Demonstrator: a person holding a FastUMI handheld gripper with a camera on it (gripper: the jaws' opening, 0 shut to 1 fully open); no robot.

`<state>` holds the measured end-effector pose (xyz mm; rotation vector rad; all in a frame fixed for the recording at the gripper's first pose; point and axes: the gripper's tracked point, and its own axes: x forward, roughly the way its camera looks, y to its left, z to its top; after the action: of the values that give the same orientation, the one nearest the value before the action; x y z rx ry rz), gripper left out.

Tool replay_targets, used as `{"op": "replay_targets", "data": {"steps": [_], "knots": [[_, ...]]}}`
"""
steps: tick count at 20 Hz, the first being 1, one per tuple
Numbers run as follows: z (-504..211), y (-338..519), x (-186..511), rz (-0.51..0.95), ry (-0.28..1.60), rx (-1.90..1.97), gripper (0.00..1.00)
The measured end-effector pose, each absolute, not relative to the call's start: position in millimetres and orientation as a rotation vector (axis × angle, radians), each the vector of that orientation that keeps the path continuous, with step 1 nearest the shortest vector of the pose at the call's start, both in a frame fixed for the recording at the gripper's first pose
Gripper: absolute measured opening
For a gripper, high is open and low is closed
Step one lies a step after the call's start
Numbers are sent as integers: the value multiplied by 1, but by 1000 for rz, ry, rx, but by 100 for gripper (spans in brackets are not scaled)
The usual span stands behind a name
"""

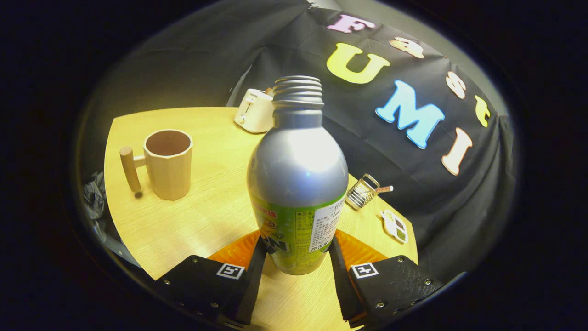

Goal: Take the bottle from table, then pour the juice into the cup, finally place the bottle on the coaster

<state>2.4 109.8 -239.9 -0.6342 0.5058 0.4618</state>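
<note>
Between the two fingers of the claw (pixel 296 257), a capless metal bottle (pixel 297 184) with a green label stands upright on the wooden surface (pixel 206 216), the fingers closed against its lower sides. Beyond the claw to the left sits a pale cup (pixel 167 163) with a wooden peg handle, well apart from the bottle. Farther off behind the bottle is a small white toaster (pixel 254 110), while a wire rack (pixel 363 191) and a small flat item (pixel 394 226) lie to the right.
</note>
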Motion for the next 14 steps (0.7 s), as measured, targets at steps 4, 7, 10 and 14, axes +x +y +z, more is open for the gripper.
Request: {"op": "replay_targets", "data": {"steps": [4, 7, 10, 14], "knots": [[-245, 126, -1, 508, 505, -717, 70], [-249, 135, -3, 534, 520, -784, 70], [-249, 143, -5, 549, 515, -868, 70], [-252, 143, -2, 562, 532, -990, 70]]}}
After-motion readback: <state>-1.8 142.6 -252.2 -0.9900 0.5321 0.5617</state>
